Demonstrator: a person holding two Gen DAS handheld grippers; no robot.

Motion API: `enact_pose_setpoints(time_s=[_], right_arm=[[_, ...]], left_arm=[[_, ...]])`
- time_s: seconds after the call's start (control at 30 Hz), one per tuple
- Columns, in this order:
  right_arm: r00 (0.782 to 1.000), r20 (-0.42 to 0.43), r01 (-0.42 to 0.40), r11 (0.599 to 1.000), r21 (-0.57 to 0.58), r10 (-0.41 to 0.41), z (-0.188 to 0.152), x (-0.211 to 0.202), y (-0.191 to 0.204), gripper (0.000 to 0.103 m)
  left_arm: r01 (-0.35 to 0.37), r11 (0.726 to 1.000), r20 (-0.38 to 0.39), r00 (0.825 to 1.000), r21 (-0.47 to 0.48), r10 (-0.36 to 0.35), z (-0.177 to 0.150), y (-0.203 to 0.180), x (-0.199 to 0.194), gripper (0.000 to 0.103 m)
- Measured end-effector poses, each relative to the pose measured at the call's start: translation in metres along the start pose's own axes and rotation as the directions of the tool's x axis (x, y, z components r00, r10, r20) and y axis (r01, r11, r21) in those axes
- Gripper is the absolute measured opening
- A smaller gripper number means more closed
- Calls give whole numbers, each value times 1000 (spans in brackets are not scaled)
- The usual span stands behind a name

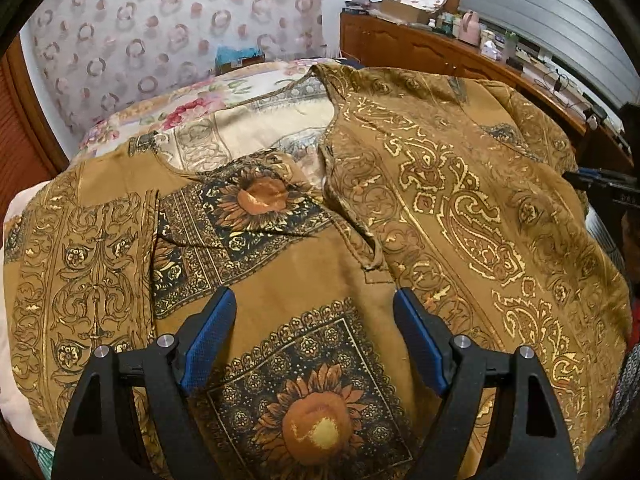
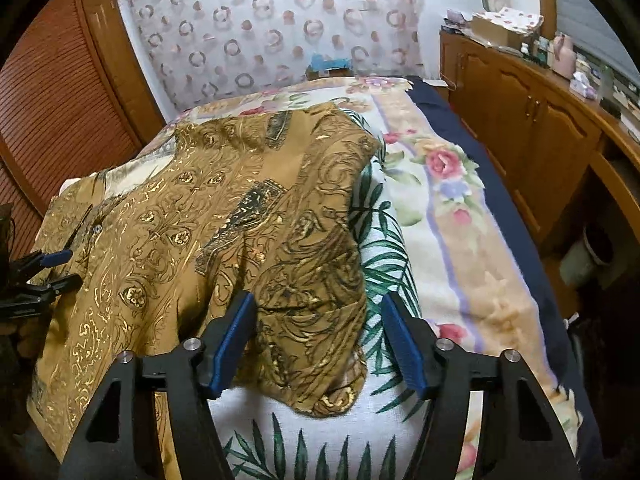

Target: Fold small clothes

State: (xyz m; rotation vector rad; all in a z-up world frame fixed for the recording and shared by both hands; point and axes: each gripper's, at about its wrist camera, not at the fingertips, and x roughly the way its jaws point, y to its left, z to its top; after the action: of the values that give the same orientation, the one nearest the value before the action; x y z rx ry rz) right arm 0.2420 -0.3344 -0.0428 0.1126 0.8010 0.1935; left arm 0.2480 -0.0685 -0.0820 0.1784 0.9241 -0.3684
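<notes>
Louvred door: reddish-brown slatted wooden door stood along the left edge of the right wrist view.
Left gripper: black two-finger gripper with blue ribbed pads sat at the bottom centre of the left wrist view, jaws standing wide apart, nothing pinched; only flat cloth lay below the gap. It also showed at the far left edge of the right wrist view.
Garment: mustard-brown printed cotton top with gold paisley and dark sunflower squares lay spread across the bed, filling the middle of the left wrist view; in the right wrist view it covered the left and centre, one rounded sleeve or corner hanging toward the lower centre.
Right gripper: matching black gripper with blue pads was at the bottom centre of the right wrist view, jaws parted; the garment's edge lay in the gap, pads not pressing it as far as could be seen.
Bedding: floral quilt with pink roses ran right of the garment, a white palm-leaf cloth beside the garment's edge.
Cabinet: brown wooden sideboard lined the right side, clutter on top.
</notes>
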Motion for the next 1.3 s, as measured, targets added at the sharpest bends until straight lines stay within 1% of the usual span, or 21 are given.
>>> enact_pose_setpoints(time_s=[0.03,0.1,0.17,0.2,0.23,0.33,0.57,0.6,0.63,0.67,0.77,0.9,1.03,1.2,1.3], right_arm=[[1000,-1,1,1000,-4,-1,0,0,0,59],[1000,-6,5,1000,-16,-5,1,8,-4,49],[1000,-13,12,999,-36,-13,3,14,-1,28],[1000,-13,17,999,-47,-18,4,15,1,23],[1000,-10,18,998,-62,-19,5,13,3,15],[1000,18,11,997,-80,-9,11,3,6,9],[994,108,15,992,-123,-1,23,-19,20,6],[993,119,13,991,-132,2,26,-22,23,6],[992,129,14,990,-140,4,26,-24,26,6],[990,139,13,989,-149,8,28,-26,30,6],[986,165,1,984,-177,29,32,-32,42,6],[978,191,-35,973,-228,80,37,-34,65,6],[969,188,-104,955,-276,160,38,-30,88,6],[962,139,-175,920,-350,235,28,-9,123,6],[961,102,-204,908,-366,257,21,7,131,6]], left_arm=[[1,1000,2,1000,-2,-1,-1,0,-1,82],[1,1000,13,1000,-1,-1,-1,-2,0,84],[-2,1000,27,1000,-3,2,-2,-4,0,86],[-1,1000,28,1000,-2,1,-3,-5,0,88],[-1,1000,28,1000,0,1,-3,-6,1,89],[-1,1000,27,1000,1,0,-1,-6,2,90],[-3,1000,26,1000,-1,3,0,-7,5,92],[-5,1000,25,1000,-3,5,1,-7,6,95],[-14,1000,18,1000,-10,14,1,-7,8,102],[-20,1000,10,1000,-24,21,0,-5,9,103],[-21,1000,4,1000,-21,21,0,-5,10,103],[-16,1000,2,1000,-19,16,0,-3,10,103],[-14,1000,0,1000,-17,14,0,-2,10,103],[-3,1000,5,1000,-20,4,-1,1,7,103],[3,999,42,999,-44,-1,-3,10,-9,103]])
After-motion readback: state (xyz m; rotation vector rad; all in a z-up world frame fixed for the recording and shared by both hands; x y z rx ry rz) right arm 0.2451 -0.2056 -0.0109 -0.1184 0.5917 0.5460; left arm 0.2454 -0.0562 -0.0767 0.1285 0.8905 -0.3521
